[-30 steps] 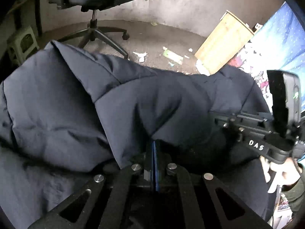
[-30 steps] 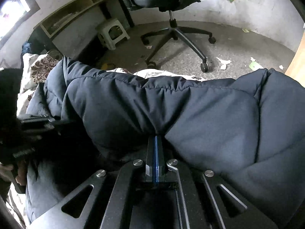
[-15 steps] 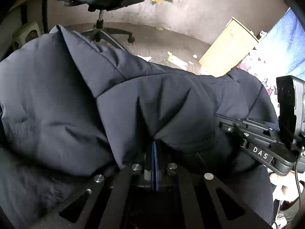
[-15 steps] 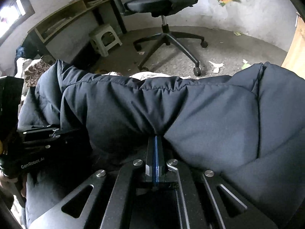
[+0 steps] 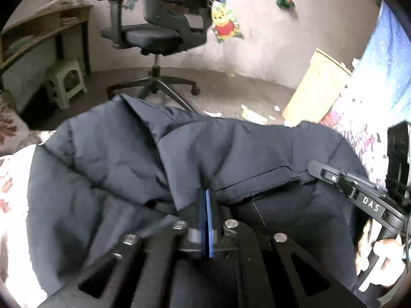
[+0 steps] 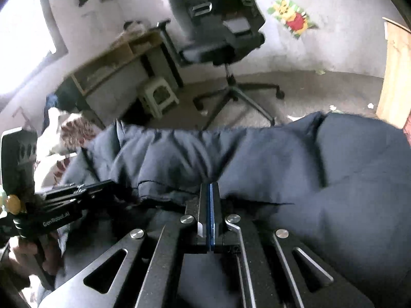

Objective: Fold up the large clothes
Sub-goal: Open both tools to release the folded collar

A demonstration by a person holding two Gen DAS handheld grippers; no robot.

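A dark navy padded jacket (image 5: 231, 148) (image 6: 282, 159) lies folded over itself across the bed. My left gripper (image 5: 206, 192) is at the fold's near hem. Its jaws are opening, but the pads still look nearly together with the hem's edge pinched at their tips. My right gripper (image 6: 210, 186) is shut on the jacket further along the same hem, and the cloth creases away from its tips. Each gripper also shows in the other's view, the right gripper (image 5: 318, 168) and the left gripper (image 6: 113, 183), each held by a hand (image 5: 380, 254).
A black office chair (image 5: 159, 33) stands on the littered floor beyond the bed. A small stool (image 5: 65, 82) sits under a wooden desk (image 5: 38, 33). A pale wooden board (image 5: 316, 84) leans at the right, next to a blue patterned cloth (image 5: 380, 82). Floral bedding (image 5: 10, 179) shows at the left.
Both grippers have risen and drawn back towards me with the hem. The jacket now sits lower in both views, so more of the room and of the fingertips shows.
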